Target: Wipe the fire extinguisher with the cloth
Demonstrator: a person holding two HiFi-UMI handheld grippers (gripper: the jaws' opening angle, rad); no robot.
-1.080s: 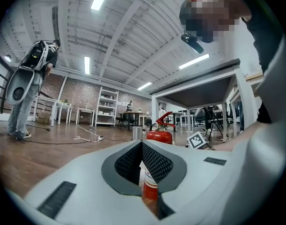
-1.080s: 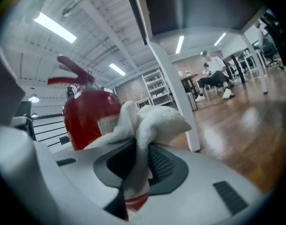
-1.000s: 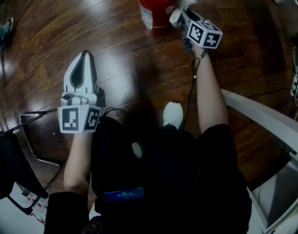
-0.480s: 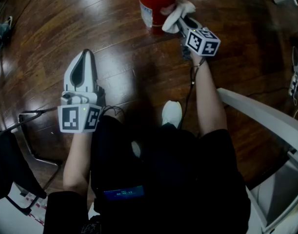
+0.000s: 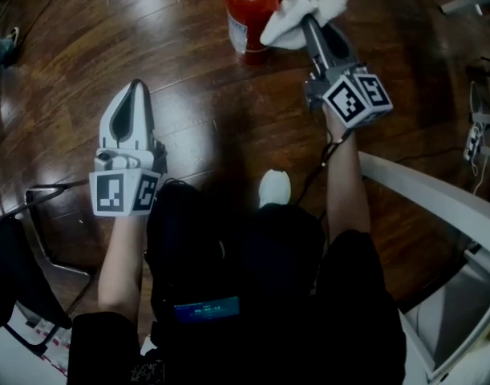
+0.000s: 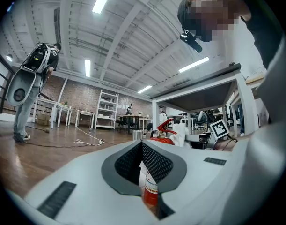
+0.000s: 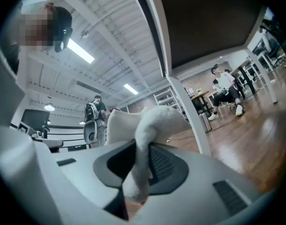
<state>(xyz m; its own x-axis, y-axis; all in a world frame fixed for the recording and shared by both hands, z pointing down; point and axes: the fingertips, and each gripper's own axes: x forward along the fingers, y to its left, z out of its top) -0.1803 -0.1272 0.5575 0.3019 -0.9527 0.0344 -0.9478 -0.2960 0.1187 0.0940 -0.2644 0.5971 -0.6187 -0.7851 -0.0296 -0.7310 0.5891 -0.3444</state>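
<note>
A red fire extinguisher (image 5: 249,10) stands upright on the wooden floor at the top of the head view. A white cloth (image 5: 305,8) bunches against its upper right side, with my right gripper (image 5: 309,24) shut on it. In the right gripper view the cloth (image 7: 150,125) hangs down between the dark pads (image 7: 168,165). My left gripper (image 5: 134,95) hovers over the floor well to the lower left of the extinguisher, shut and holding nothing. From the left gripper view, the extinguisher (image 6: 162,136) shows beyond the left gripper (image 6: 142,146), its body hidden except through the slit.
A white table frame (image 5: 437,195) slants across the right side. A black metal chair leg (image 5: 48,215) lies at the lower left. The person's white shoe (image 5: 274,187) rests on the floor below the extinguisher. Cables (image 5: 475,135) lie at the far right.
My right gripper has risen with the cloth from the extinguisher's lower right side to beside its top. The left gripper has stayed where it was.
</note>
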